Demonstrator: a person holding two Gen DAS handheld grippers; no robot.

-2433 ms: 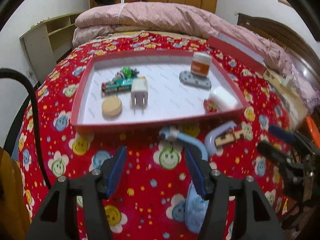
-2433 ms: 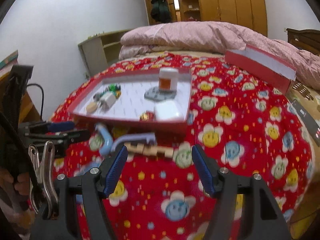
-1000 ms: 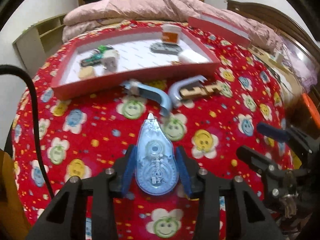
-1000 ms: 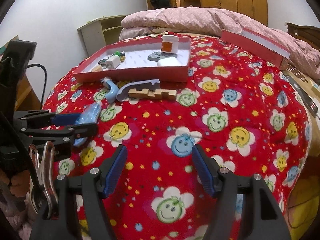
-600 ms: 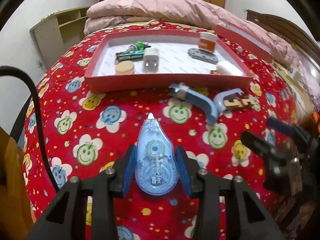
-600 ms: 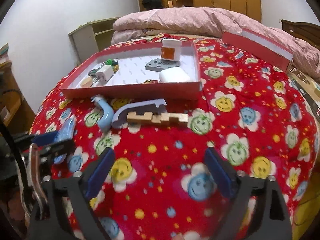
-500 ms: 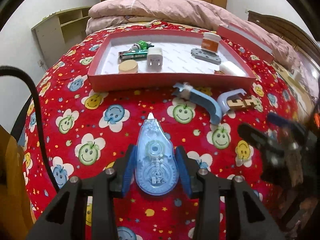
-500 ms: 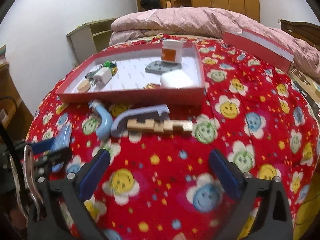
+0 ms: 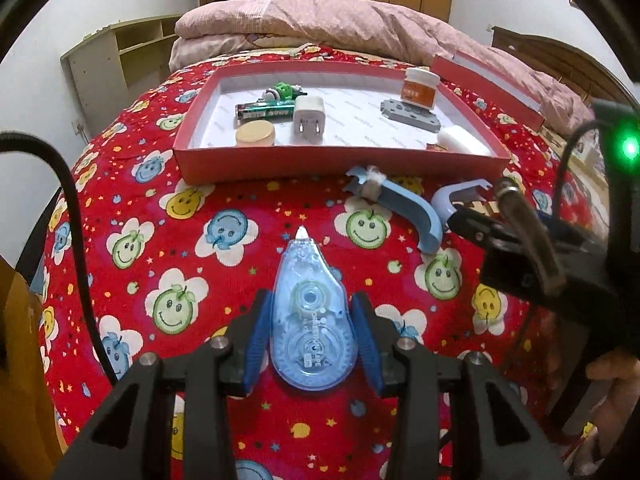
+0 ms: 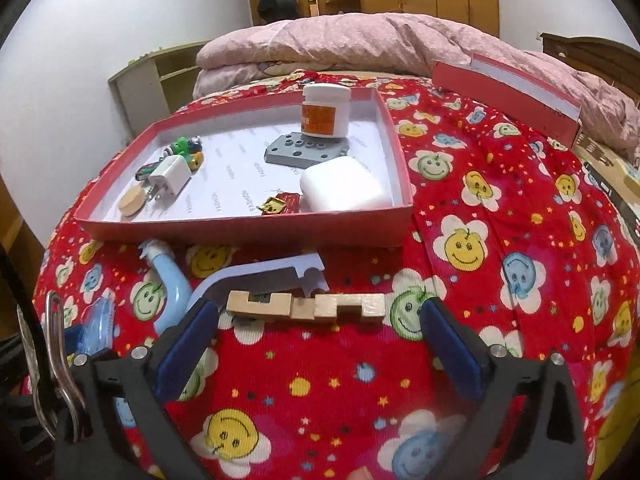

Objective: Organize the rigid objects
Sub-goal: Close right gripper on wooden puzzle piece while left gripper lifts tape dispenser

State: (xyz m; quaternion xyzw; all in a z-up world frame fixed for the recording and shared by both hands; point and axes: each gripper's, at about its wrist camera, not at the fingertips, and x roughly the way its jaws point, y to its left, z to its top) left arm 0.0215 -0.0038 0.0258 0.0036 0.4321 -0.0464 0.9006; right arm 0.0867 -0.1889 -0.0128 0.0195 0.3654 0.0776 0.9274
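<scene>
Just short of the red tray (image 9: 340, 160), over the flower-print bedspread (image 9: 200, 264), the left gripper (image 9: 314, 334) has its jaws drawn in tight on a blue correction-tape dispenser (image 9: 313, 320). The pads press its two broad flanks and the white tip points toward the tray, a hold that seems chosen so the dispenser can be carried nose-first and laid flat inside. The tray already holds the sorted pieces: a white plug adapter (image 9: 308, 120) with a round wooden disc (image 9: 255, 135) and a green battery (image 9: 266, 111) beside it toward the tray's left end, and a white jar with an orange label (image 10: 325, 116) standing behind a grey studded plate (image 10: 306, 149) and a white case (image 10: 344, 190) toward its right end. That leaves bare floor in the middle, the likeliest landing spot.

Against the tray's near wall lie the things still to be put away: a pale blue curved piece (image 10: 170, 280), a lavender curved bracket (image 10: 260, 276), and in front of it a notched wooden block (image 10: 306, 306). The right gripper (image 10: 318, 344) has just been opening and now stands at its widest with nothing between the pads, which flank the ends of the wooden block from the near side. That spread suits the block's long span, so it looks like the next pick.
</scene>
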